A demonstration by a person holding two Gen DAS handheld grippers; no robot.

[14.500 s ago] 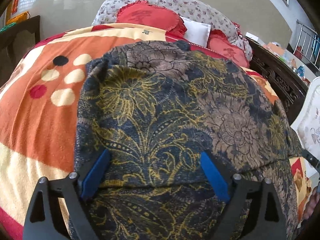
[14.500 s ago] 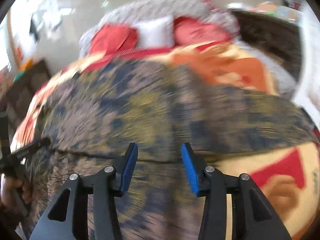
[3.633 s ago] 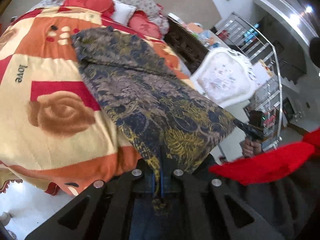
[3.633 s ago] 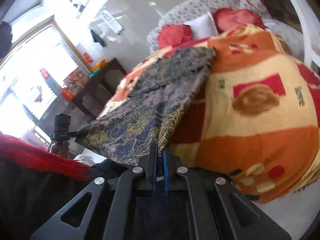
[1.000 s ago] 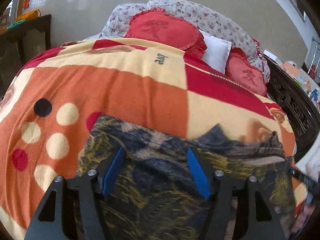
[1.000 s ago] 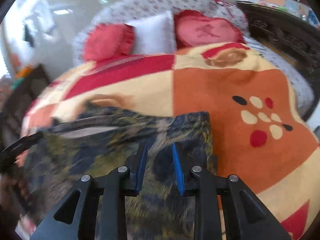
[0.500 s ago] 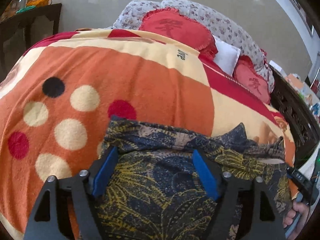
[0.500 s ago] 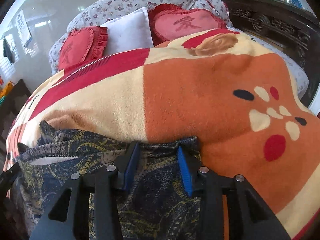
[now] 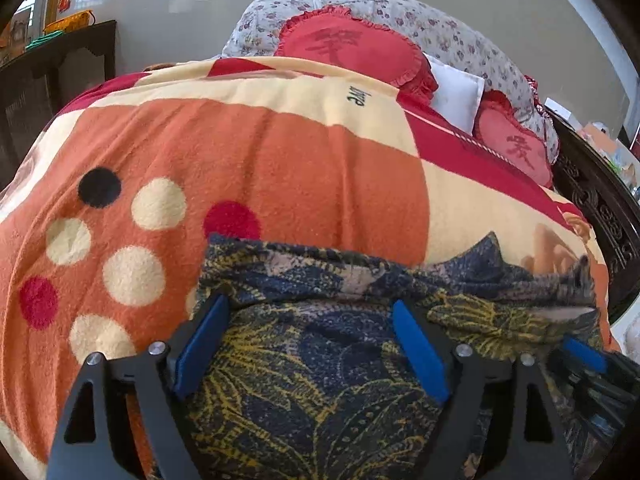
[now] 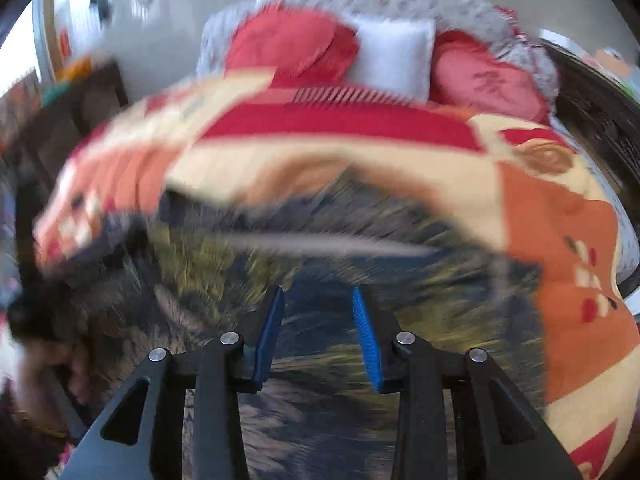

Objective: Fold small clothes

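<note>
A dark blue garment (image 9: 320, 380) with a gold and grey floral print lies folded on the near part of the bed, its far edge bunched in a wavy line. My left gripper (image 9: 308, 304) hovers over that edge. Its jaws are opening wide, and the blue pads (image 9: 200, 340) do not press on the cloth. In the right wrist view the garment (image 10: 224, 264) is smeared by motion. My right gripper (image 10: 318, 292) stands open above it with nothing pinched. One of its blue pads (image 9: 582, 354) shows at the left view's right edge.
An orange, cream and red fleece blanket (image 9: 280, 168) covers the bed. Red heart cushions (image 9: 352, 52) and a white pillow (image 9: 456, 96) lie at the head. A dark carved bed frame (image 9: 600, 208) runs along the right. A dark cabinet (image 9: 48, 80) stands at the left.
Both grippers have let go of the garment's far edge and opened. The right one has swept leftward over the cloth, blurring its view. The left one has barely moved.
</note>
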